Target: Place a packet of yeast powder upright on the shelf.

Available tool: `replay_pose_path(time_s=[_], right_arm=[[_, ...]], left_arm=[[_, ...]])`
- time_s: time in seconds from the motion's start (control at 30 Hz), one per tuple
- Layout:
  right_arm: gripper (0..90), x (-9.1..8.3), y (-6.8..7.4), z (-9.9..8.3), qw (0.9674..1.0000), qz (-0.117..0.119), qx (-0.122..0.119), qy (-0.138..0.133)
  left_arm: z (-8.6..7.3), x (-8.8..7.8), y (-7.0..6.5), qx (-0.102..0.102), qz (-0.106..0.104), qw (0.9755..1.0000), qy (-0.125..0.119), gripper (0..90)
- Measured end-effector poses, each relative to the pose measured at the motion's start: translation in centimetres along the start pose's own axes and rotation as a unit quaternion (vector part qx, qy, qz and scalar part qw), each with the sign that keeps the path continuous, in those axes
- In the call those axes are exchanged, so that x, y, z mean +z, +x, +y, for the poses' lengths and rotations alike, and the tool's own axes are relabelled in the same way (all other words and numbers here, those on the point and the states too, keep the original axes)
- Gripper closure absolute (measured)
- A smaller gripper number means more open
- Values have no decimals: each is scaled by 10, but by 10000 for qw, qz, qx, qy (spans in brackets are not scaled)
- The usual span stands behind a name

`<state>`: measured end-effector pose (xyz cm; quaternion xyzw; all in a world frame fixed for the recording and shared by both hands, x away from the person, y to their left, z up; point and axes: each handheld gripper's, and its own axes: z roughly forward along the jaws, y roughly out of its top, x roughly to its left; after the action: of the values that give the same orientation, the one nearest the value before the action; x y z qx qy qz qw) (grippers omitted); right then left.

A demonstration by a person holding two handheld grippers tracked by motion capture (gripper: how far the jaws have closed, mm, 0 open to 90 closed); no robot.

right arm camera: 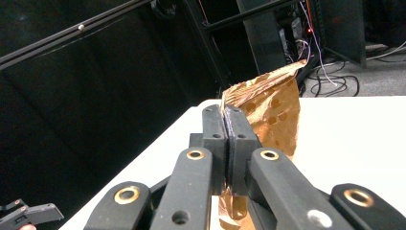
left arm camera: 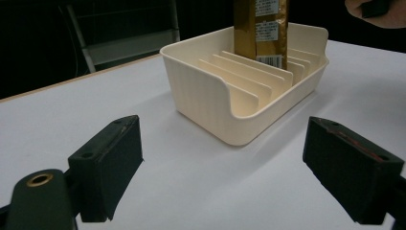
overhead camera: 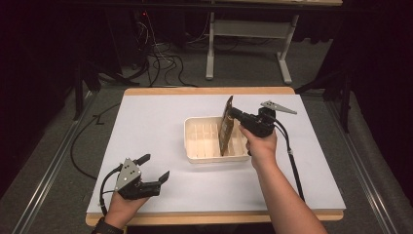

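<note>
A cream plastic bin (overhead camera: 195,146) with upright divider slats (left arm camera: 249,79) stands in the middle of the white table. A flat gold-brown foil packet (overhead camera: 225,126) stands upright in one of its right-hand slots. My right gripper (overhead camera: 234,113) is shut on the packet's top edge, and its jaws (right arm camera: 225,139) press together on the crinkled foil (right arm camera: 275,108). My left gripper (overhead camera: 153,168) rests near the table's front left, open, with nothing between its pads (left arm camera: 112,163). It faces the bin's near corner (left arm camera: 206,96).
The white table top (overhead camera: 156,122) has a wooden rim. Beyond the far edge are a grey desk frame (overhead camera: 246,34) and loose cables (overhead camera: 165,63) on the floor. Dark curtains close in both sides.
</note>
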<state>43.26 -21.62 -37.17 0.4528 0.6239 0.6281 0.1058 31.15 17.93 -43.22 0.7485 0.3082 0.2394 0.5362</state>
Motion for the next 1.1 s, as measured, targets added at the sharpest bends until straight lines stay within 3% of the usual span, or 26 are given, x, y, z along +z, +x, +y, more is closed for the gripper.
replay_pose_path(time_s=[0.27,0.47,0.83,1.1], right_arm=[[884,0,-2,-11,10000,64,52,27],[816,-4,1,-6,10000,15,-1,93],[470,-8,5,1,9996,-143,-12,229],[278,-14,11,1,9980,-307,-307,450]], left_arm=[[0,1,0,1,-10,10000,10,139],[0,2,-1,17,-18,10000,24,139],[-1,5,1,-2,-34,10000,57,139],[-2,9,2,-5,-46,9999,108,139]])
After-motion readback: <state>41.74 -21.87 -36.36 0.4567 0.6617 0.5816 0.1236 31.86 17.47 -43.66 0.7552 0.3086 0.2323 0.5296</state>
